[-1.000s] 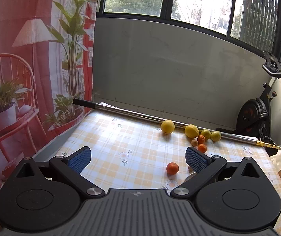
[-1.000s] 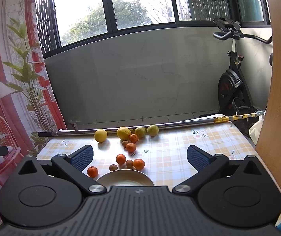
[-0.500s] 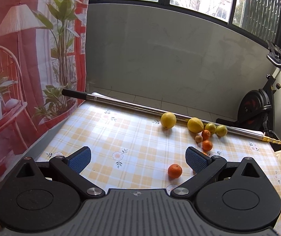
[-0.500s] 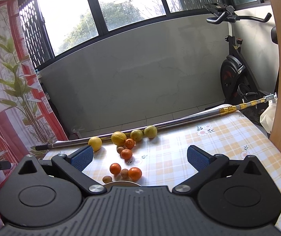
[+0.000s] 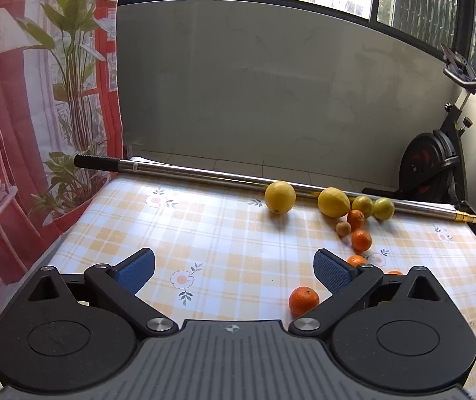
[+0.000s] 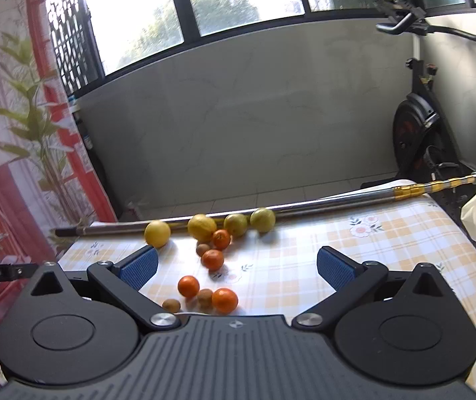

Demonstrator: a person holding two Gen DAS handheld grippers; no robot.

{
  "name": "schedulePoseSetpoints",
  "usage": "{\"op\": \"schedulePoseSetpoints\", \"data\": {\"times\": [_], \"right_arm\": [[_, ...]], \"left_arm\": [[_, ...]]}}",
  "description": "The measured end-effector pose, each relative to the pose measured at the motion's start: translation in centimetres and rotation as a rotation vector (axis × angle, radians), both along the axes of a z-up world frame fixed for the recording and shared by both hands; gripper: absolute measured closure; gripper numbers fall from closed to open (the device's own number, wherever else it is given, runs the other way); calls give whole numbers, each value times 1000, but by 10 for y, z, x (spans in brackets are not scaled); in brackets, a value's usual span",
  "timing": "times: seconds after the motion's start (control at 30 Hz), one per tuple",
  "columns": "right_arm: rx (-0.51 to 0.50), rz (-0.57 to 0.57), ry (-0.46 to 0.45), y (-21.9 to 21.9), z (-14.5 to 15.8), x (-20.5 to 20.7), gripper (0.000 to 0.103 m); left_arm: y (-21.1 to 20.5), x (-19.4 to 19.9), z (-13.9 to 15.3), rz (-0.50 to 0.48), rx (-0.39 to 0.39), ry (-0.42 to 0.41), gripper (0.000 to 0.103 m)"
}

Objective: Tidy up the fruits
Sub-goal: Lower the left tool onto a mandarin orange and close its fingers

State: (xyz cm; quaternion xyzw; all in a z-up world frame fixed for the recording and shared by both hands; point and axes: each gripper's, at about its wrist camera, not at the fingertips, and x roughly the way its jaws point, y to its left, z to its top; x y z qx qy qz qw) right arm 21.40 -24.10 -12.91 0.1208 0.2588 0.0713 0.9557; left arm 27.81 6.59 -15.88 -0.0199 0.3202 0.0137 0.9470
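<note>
Counter carries a pole along its far edge. Lemons and limes rest against the pole; oranges and small brown fruits lie scattered nearer. Left claw apart, empty. Right claw apart, empty.
</note>
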Motion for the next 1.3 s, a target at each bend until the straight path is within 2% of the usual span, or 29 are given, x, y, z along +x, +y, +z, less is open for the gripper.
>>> {"op": "schedulePoseSetpoints", "data": {"times": [0.07, 0.13, 0.3, 0.33, 0.47, 0.53, 0.67, 0.77, 0.87, 1.07, 1.3], "right_arm": [[-3, 24, 8, 0, -2, 7, 0], [-17, 52, 4, 2, -2, 11, 0], [-48, 70, 31, 9, -9, 18, 0], [-43, 72, 39, 9, -11, 19, 0], [-20, 73, 82, 10, -22, 23, 0], [-43, 71, 88, 12, -23, 23, 0], [-76, 65, 79, 14, -20, 18, 0], [-84, 51, 88, 14, -20, 18, 0], [-83, 27, 112, 16, -24, 21, 2], [-73, -13, 116, 18, -28, 13, 3], [-22, -44, 104, 13, -17, 14, 6]], "left_arm": [[-5, 4, -4, -9, 50, -3, 2], [-8, 8, -8, -19, 66, 2, 2], [-4, 15, -17, -12, -10, 32, 4], [-5, 16, -19, -11, -4, 35, 4], [-13, 18, -27, -6, 90, 64, 4], [-13, 19, -27, 15, 113, 79, 4], [-6, 20, -21, 24, 70, 77, 4], [-7, 24, -21, 37, 71, 107, 4], [-10, 24, -23, 5, 48, 125, 4], [-10, 16, -14, -12, -21, 55, 4], [-21, 10, -8, -19, -95, -22, 4]]}}
